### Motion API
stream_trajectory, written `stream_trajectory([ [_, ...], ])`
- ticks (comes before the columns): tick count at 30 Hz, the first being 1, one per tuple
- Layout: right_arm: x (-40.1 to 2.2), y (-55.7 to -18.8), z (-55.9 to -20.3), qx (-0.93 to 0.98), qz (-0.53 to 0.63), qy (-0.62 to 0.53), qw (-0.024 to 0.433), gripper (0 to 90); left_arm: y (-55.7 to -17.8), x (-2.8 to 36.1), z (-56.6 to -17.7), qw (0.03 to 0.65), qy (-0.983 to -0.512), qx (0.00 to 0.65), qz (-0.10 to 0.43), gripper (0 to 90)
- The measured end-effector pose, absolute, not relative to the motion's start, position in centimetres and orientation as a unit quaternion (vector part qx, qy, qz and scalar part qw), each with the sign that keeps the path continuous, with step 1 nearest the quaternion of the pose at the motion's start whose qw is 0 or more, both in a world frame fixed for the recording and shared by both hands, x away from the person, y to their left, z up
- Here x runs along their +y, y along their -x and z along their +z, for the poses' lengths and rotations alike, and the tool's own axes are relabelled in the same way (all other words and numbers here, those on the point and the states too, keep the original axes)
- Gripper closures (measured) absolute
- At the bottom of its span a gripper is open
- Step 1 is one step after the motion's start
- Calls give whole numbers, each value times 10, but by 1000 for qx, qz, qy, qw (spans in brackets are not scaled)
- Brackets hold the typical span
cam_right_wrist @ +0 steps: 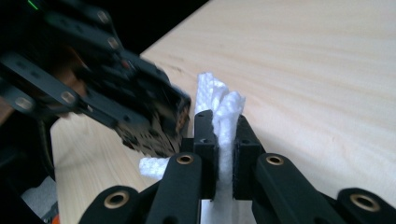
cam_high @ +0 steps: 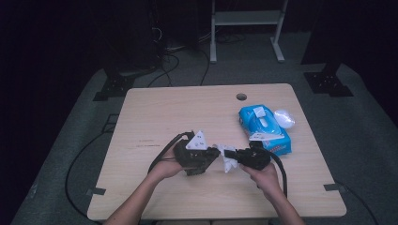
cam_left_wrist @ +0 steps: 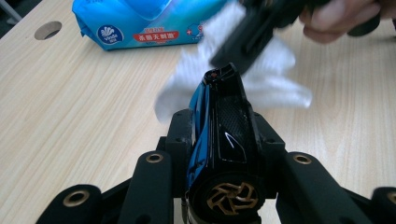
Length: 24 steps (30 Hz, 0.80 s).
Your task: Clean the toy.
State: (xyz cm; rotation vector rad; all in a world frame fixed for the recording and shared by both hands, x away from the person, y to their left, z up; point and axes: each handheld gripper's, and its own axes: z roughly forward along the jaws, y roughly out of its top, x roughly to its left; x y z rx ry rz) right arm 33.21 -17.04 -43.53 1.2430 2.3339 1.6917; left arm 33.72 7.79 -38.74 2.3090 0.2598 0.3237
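Observation:
A black and blue toy car (cam_left_wrist: 224, 140) with a gold wheel stands nose-up between the jaws of my left gripper (cam_left_wrist: 224, 128), which is shut on it. My right gripper (cam_right_wrist: 225, 140) is shut on a crumpled white wipe (cam_right_wrist: 219, 100). In the high view the left gripper (cam_high: 213, 153) and the right gripper (cam_high: 230, 153) meet tip to tip above the table's front middle, and the wipe (cam_high: 229, 164) hangs between them. In the left gripper view the wipe (cam_left_wrist: 275, 88) lies blurred just past the car's nose, with the right gripper (cam_left_wrist: 243, 42) over it.
A blue pack of wet wipes (cam_high: 264, 129) lies to the right behind the grippers, with a small white round thing (cam_high: 284, 118) beside it. The wooden table (cam_high: 155, 117) has a cable hole (cam_high: 241, 97) near its far edge. Cables trail off the front left.

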Motion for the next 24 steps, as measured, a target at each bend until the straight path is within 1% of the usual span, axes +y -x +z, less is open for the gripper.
stream_trajectory([
  [2, -167, -332, -436, 745, 538, -394, -7, 831, -338, 75, -387, 389, -907, 103, 126, 664],
  [4, -164, -332, -434, 746, 540, -390, -6, 832, -339, 72, -386, 391, -906, 101, 129, 665],
  [5, -165, -331, -433, 746, 539, -392, 1, 832, -340, 71, -385, 394, -905, 100, 129, 665],
  [8, -171, -331, -428, 729, 557, -397, -9, 834, -341, 68, -383, 403, -901, 99, 127, 666],
  [14, -180, -329, -412, 710, 583, -395, 3, 834, -342, 64, -380, 415, -896, 99, 126, 665],
  [18, -175, -328, -411, 707, 591, -389, -12, 834, -339, 71, -381, 422, -891, 100, 135, 670],
  [24, -158, -327, -403, 715, 595, -366, -12, 834, -333, 91, -381, 446, -877, 118, 136, 671],
])
